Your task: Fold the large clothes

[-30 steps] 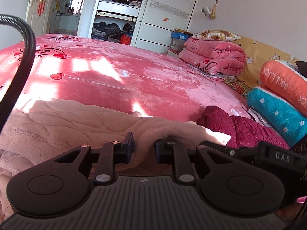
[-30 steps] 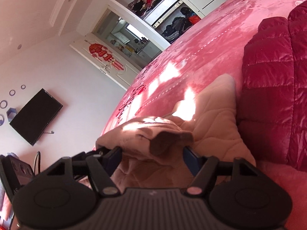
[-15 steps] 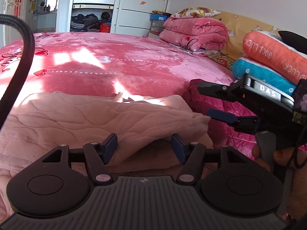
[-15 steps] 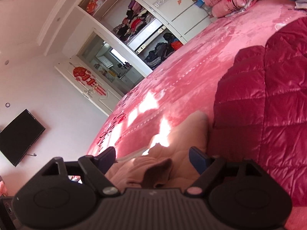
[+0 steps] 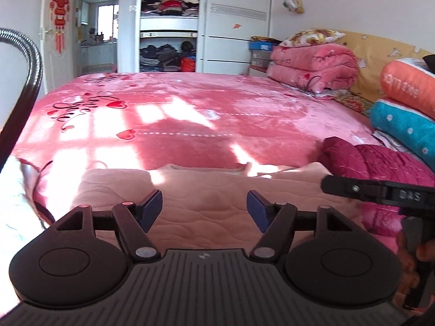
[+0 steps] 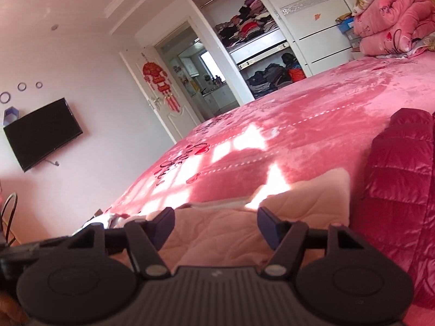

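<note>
Both claws let go of the peach quilted garment (image 5: 206,203) and backed off | left claw (image 5: 204,209) wide, empty | right claw (image 6: 216,226) wide, narrowing slightly, empty | garment folded flat on near bed (image 5: 190,108), left of maroon jacket (image 5: 380,160) | soft, light, limp: likely best pinched at a corner or hem

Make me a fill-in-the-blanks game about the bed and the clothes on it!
1. The bed cover is the colour ____.
2. The quilted peach garment lies ____ on the bed, not bunched.
3. Both the left tongs and the right tongs stand ____, gripping nothing.
4. The dark red puffy jacket lies ____ the peach garment.

Missing words: pink; flat; open; beside
</note>
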`<state>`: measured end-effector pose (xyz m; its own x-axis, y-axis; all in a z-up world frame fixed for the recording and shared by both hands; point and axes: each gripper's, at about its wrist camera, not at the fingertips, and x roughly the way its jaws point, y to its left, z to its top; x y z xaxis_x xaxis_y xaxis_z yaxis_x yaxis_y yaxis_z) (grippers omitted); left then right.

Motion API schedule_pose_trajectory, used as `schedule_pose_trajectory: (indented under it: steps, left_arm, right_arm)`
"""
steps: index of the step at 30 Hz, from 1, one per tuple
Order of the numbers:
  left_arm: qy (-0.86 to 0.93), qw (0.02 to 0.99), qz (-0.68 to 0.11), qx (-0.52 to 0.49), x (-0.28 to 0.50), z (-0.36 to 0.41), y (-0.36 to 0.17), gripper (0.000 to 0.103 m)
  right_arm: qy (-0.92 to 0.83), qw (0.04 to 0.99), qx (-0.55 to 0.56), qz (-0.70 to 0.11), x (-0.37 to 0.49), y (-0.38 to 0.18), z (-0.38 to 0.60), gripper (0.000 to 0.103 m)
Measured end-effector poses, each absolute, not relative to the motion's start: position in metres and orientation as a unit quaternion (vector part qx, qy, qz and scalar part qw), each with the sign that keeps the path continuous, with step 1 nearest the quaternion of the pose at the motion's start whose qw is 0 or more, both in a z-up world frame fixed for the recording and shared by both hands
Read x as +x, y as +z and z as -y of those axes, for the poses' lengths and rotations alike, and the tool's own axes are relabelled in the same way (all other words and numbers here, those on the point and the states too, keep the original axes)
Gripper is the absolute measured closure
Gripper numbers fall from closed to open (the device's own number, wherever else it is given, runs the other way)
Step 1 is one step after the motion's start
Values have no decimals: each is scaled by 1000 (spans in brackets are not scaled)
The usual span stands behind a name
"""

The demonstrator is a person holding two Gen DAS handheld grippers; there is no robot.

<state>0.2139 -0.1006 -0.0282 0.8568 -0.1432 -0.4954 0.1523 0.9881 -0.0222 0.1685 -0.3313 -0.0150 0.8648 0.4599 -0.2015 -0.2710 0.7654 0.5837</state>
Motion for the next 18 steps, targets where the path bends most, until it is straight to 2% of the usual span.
schedule_pose_trajectory:
  steps: [3, 5, 11, 18]
  left_arm:
    - [-37, 964, -264, 3, 229, 87, -37, 36]
    - [-23, 962, -272, -1, 237, 81, -45, 36]
    - [3, 951, -309, 20, 251, 72, -77, 40]
    - [1, 949, -315, 1, 259, 50, -92, 40]
  right_arm:
    - [208, 924, 262, -183, 175, -16, 317, 39]
    - [207, 930, 238, -191, 182, -18, 308, 41]
    - [189, 921, 217, -262, 212, -45, 298, 59]
    - [188, 922, 203, -270, 223, -57, 293, 60]
